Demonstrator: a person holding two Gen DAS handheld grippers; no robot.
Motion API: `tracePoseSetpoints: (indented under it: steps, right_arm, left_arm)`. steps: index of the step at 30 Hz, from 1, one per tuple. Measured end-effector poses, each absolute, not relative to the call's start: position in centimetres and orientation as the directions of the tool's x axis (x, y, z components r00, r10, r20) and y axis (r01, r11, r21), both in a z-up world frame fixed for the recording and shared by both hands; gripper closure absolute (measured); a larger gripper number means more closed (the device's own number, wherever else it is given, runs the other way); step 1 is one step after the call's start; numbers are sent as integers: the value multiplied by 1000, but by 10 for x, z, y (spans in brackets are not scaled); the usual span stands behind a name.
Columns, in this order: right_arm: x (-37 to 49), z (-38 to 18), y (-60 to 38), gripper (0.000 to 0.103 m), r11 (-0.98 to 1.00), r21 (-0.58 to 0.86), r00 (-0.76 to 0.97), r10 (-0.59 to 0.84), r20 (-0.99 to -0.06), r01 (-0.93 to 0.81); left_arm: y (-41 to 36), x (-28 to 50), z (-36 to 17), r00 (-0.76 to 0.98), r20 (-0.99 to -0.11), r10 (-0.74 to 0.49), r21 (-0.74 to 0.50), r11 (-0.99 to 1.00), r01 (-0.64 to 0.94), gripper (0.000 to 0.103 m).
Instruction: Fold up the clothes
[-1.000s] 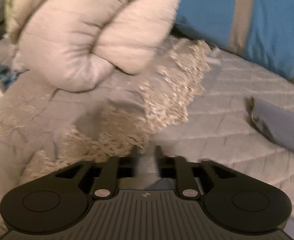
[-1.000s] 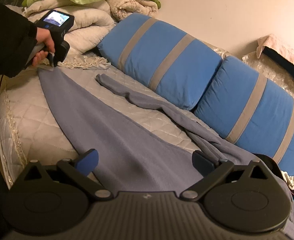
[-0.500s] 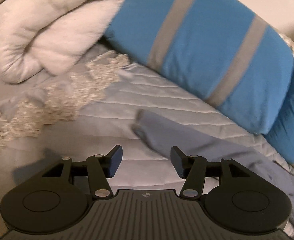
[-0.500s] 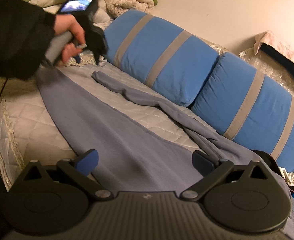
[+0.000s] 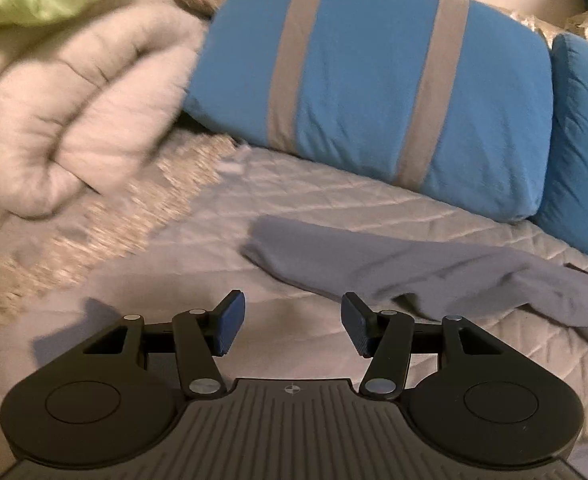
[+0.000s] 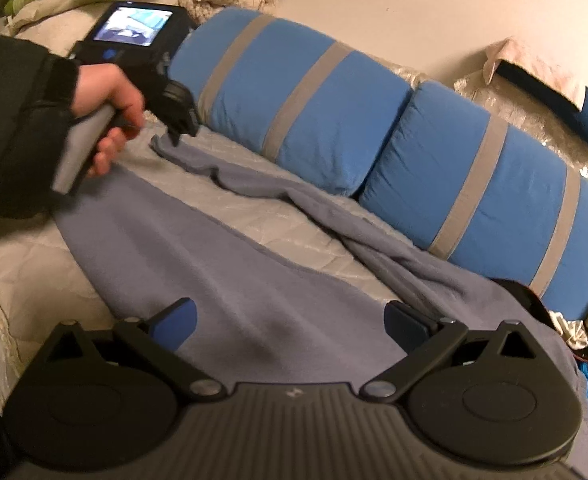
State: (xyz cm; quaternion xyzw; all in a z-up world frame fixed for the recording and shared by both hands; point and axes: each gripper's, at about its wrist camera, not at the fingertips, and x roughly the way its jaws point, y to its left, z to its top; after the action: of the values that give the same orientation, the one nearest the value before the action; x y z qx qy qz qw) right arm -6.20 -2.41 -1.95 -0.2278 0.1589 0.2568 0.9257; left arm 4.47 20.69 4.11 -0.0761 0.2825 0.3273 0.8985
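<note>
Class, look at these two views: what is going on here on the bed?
A person holds a two-finger gripper in each hand over grey-blue trousers spread on a quilted bed, beside blue striped cushions. The left gripper is open, aimed at the end of the far leg, not touching it. The right gripper is open above the near leg. Nothing is folded yet.
</note>
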Motion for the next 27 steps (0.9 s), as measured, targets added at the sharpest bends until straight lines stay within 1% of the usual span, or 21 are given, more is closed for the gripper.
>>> tracePoseSetpoints:
  steps: [3,7,10,12,13,15,17,18,19,23,27]
  right_arm:
    - [-61,-18,-26,0,773,-333,822,399,-407,-540]
    - [-64,-16,-26,0,766,-334,819,412,-400,-549]
    - [-71,-16,-23,0,747,-345,809,434,-396,-569]
    - [-75,-15,-21,0,733,-351,803,449,-393,-582]
    - [-77,-15,-20,0,726,-355,799,456,-391,-588]
    - [-82,-15,-18,0,713,-362,792,471,-388,-601]
    - [-86,-14,-17,0,699,-369,785,485,-386,-613]
    - [-88,-14,-16,0,691,-372,781,493,-384,-619]
    - [-91,-14,-15,0,684,-375,777,500,-383,-625]
    - [-96,-13,-12,0,664,-383,765,520,-380,-642]
    - [-94,-12,-13,0,672,-372,766,519,-379,-640]
  left_arm:
    - [223,16,46,607,-530,592,67,743,-666,51]
    - [268,-27,46,543,-533,649,71,674,-735,51]
    - [295,-58,38,485,-529,696,112,624,-773,51]
    - [312,-71,33,482,-570,665,86,631,-771,51]
    - [316,-73,31,500,-589,635,68,655,-753,51]
    - [319,-68,26,545,-606,579,76,724,-686,51]
    - [320,-54,12,517,-658,547,174,779,-602,50]
    - [319,-50,7,508,-666,546,219,795,-566,46]
    - [318,-52,6,513,-645,567,255,792,-555,44]
    - [320,-55,11,392,-662,638,380,737,-558,43]
    - [323,-53,17,291,-634,717,486,662,-570,44]
